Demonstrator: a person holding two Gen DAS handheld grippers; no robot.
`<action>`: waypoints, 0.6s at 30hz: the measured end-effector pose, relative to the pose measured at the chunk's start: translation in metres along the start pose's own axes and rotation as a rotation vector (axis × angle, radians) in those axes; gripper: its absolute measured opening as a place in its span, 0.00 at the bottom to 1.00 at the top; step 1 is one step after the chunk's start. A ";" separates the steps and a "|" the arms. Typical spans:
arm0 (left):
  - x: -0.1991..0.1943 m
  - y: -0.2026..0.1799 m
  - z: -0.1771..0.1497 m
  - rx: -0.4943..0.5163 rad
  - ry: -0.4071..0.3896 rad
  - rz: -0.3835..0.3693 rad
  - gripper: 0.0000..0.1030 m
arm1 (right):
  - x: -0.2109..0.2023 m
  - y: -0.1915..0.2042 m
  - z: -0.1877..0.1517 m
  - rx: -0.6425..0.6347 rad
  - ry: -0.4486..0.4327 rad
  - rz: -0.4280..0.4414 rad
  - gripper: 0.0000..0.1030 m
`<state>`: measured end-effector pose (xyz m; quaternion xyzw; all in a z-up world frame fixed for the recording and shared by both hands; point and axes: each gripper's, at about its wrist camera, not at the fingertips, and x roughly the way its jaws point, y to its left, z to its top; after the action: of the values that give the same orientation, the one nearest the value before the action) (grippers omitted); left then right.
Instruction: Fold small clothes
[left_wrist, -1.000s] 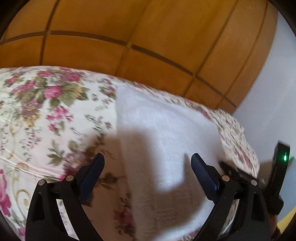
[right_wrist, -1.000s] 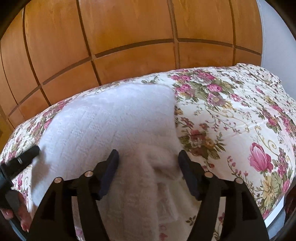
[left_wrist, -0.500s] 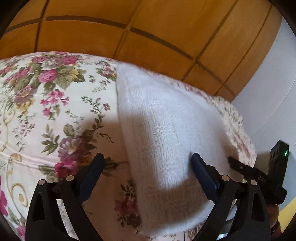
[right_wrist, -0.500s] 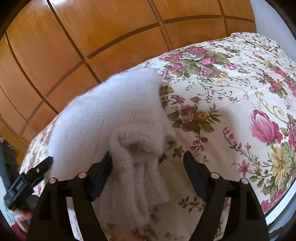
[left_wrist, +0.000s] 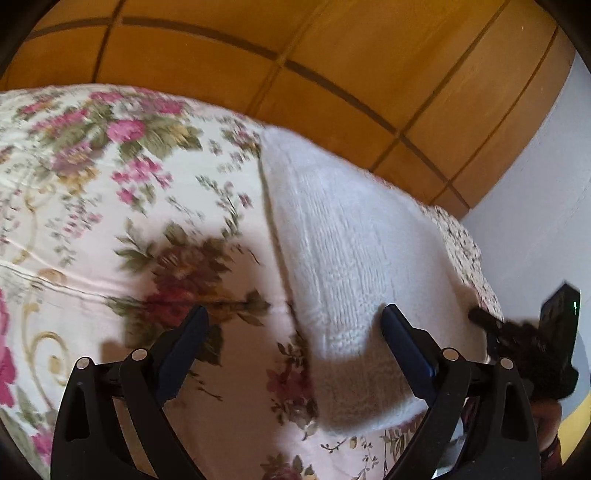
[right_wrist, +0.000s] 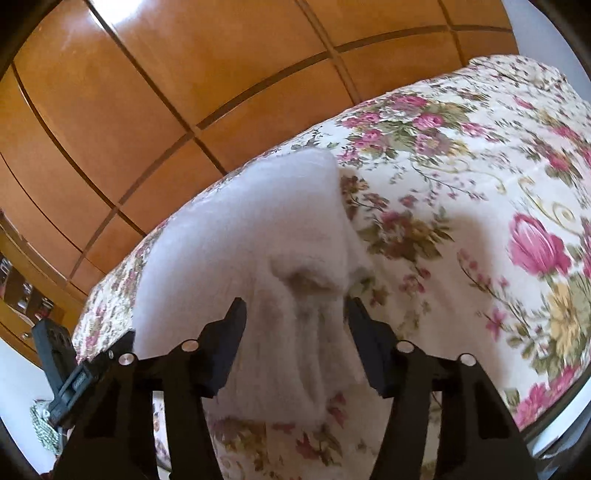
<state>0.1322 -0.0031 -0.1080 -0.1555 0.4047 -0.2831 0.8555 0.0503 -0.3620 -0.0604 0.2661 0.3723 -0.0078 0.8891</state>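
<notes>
A white knitted garment (left_wrist: 354, 251) lies folded on the flowered bedspread (left_wrist: 110, 206). My left gripper (left_wrist: 295, 332) is open just above the garment's near left corner; the right pad rests over the knit and the left one over the bedspread. In the right wrist view a bunched, rolled part of the garment (right_wrist: 299, 317) lies between the fingers of my right gripper (right_wrist: 295, 321). Its jaws are closing around that bunch, which fills most of the gap without being visibly squeezed. Each gripper shows at the other view's edge: the right gripper (left_wrist: 517, 332) and the left gripper (right_wrist: 74, 369).
Wooden panelled doors (right_wrist: 221, 92) stand behind the bed. A pale wall (left_wrist: 535, 184) rises right of the bed's corner. The bedspread stretches far to the right of the garment (right_wrist: 498, 203). A dark shelf with small items (right_wrist: 22, 291) sits at the far left.
The right jaws have narrowed around the bunched part of the garment and that view has rolled. The left gripper has sunk closer to the garment's near corner.
</notes>
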 end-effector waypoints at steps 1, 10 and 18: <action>0.004 -0.003 -0.001 0.014 0.016 0.002 0.91 | 0.008 0.001 0.002 -0.001 0.012 -0.015 0.22; 0.011 -0.020 -0.009 0.096 0.039 0.020 0.91 | 0.018 -0.012 0.011 0.005 0.021 -0.055 0.17; -0.004 0.002 -0.001 -0.066 -0.022 -0.084 0.94 | -0.003 -0.024 -0.001 0.051 -0.028 0.021 0.73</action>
<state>0.1300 0.0004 -0.1075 -0.2037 0.3977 -0.3035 0.8416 0.0427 -0.3830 -0.0707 0.2926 0.3566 -0.0116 0.8872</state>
